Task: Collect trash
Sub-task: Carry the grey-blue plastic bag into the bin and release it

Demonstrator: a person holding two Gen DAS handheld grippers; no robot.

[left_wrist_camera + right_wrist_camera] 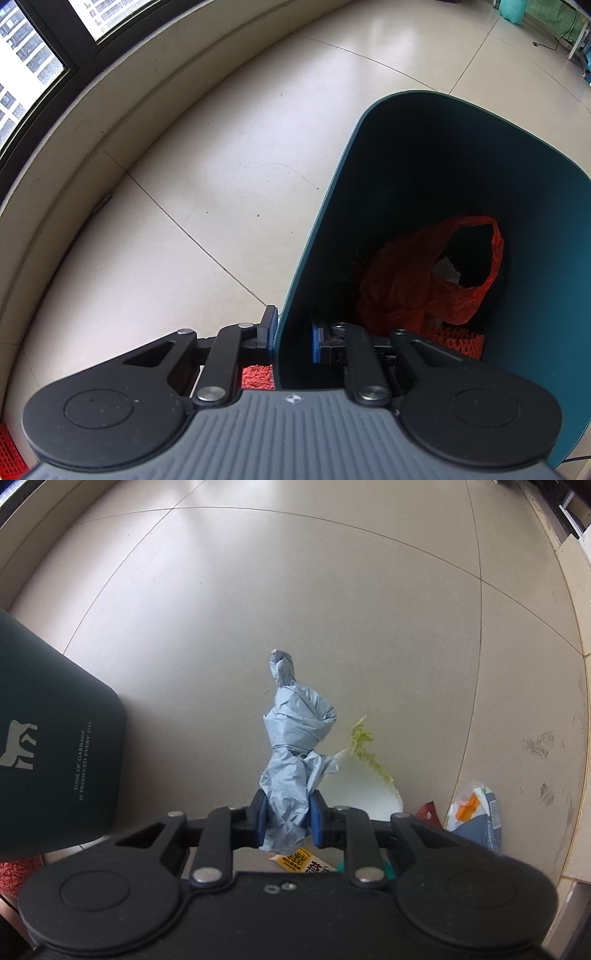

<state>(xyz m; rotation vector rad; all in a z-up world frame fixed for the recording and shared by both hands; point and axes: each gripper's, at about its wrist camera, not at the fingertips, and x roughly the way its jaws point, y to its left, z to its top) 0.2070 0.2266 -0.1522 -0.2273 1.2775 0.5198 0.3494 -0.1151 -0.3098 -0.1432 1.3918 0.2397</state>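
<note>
- One piece of trash is in hand: we have a twisted blue-grey bag (293, 753) clamped between the pads of our right gripper (286, 821), its long axis running straight out away from the fingers, knotted tip farthest from us.
- The bin (55, 746) lies to the left of that bag in the right wrist view, near but apart from it. We judge the coming move to be a carry leftward until the bag's tip is over the bin's mouth, then a release.
- Our left gripper (293, 338) straddles the bin's near wall (295, 295), one pad outside and one inside. The outer pad looks to touch the wall; the inner one seems to stand a little off it, so we cannot tell whether the grip is fully closed.
- Inside the bin (461, 158) lie an orange bag (413, 280) with its mouth open and some red foam netting (458, 338) beside it.
- More trash waits on the floor (295, 590) to the right of the held bag: a cabbage leaf (360, 775), a red wrapper (428, 814), a white and grey packet (476, 812), and a yellow wrapper (299, 860) partly under the gripper.
- The right hand is nearer all of these; the left is occupied at the bin.
</note>
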